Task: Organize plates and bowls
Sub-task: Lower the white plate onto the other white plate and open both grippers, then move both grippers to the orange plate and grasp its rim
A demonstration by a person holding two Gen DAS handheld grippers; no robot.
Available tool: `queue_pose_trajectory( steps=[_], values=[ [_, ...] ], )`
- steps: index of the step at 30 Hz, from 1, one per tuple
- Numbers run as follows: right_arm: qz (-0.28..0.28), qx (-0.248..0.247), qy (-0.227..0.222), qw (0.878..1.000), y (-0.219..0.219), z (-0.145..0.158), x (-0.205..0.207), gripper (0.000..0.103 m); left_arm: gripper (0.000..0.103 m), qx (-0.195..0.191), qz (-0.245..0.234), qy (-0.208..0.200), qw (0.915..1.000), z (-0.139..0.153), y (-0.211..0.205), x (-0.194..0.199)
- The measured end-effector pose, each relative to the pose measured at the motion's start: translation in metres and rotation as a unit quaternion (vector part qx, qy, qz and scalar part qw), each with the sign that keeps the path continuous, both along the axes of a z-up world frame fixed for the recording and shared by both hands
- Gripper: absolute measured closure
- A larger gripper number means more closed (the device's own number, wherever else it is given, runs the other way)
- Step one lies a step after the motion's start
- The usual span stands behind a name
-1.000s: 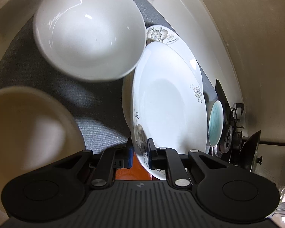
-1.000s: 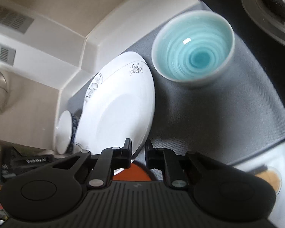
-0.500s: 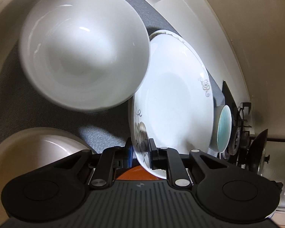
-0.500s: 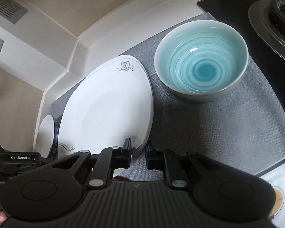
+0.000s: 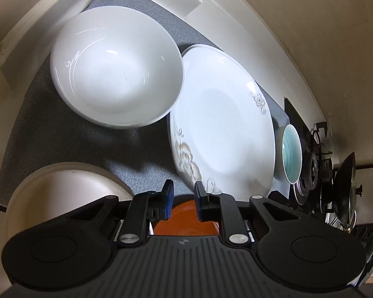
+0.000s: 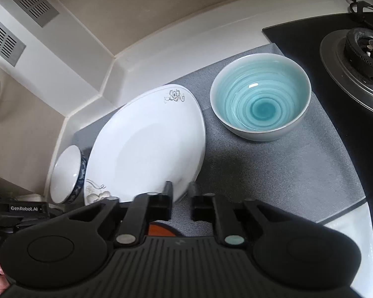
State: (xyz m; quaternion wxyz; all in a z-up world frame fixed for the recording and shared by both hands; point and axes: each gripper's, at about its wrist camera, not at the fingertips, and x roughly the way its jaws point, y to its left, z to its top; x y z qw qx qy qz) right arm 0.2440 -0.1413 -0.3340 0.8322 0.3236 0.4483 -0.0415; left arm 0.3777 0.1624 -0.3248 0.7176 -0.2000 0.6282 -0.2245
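Plates and bowls sit spread across a grey mat [image 6: 273,173] on the counter, with sorting only partly done as far as can be judged. A floral plate [image 5: 223,129] lies flat near the middle of the mat, its far rim toward the counter's back edge; whether another plate lies under it cannot be told. Just beside it on the left-hand end of the mat stands a large white bowl [image 5: 116,67], its rim overhanging the plate's edge in the left wrist view, though contact cannot be confirmed. A cream bowl [image 5: 62,193] sits at the mat's near left corner. At the opposite end, close to the stove [image 6: 360,57], a teal bowl [image 6: 259,99] stands alone, apart from the plate.

Left gripper [image 5: 184,193] hovers at the plate's near rim, its jaws narrowly parted and holding nothing; the plate's edge lies just beyond the right-hand finger. Right gripper [image 6: 180,196] is also at the plate's near rim from the other side, jaws slightly parted, empty.

Judging by this layout, the three bowls remain scattered at separate ends and are not yet nested or grouped, so most of the bowl gathering appears still to be done.
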Motion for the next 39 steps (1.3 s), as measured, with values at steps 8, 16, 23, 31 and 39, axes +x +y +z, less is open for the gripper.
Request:
queue_pose_trajectory(
  steps=[8, 16, 23, 31, 39],
  values=[
    [-0.005, -0.009, 0.000, 1.000, 0.000, -0.013, 0.015, 0.103, 0.095, 0.020, 0.008, 0.013, 0.9997, -0.013, -0.008, 0.011],
    [-0.021, -0.011, 0.003, 1.000, -0.011, -0.009, 0.017, 0.098, 0.094, 0.023, 0.011, 0.011, 0.9996, -0.005, -0.007, 0.003],
    [-0.003, -0.016, 0.018, 1.000, -0.002, -0.017, 0.033, 0.066, 0.093, 0.032, 0.027, 0.005, 0.9991, -0.002, -0.005, 0.009],
    [0.014, -0.021, 0.026, 0.999, 0.001, -0.022, 0.035, 0.083, 0.093, 0.039, 0.020, 0.008, 0.9990, 0.000, -0.006, 0.007],
    [0.027, -0.019, 0.025, 0.999, 0.001, -0.003, 0.011, 0.071, 0.079, 0.065, -0.012, -0.016, 0.9977, 0.021, -0.016, -0.011]
  ],
)
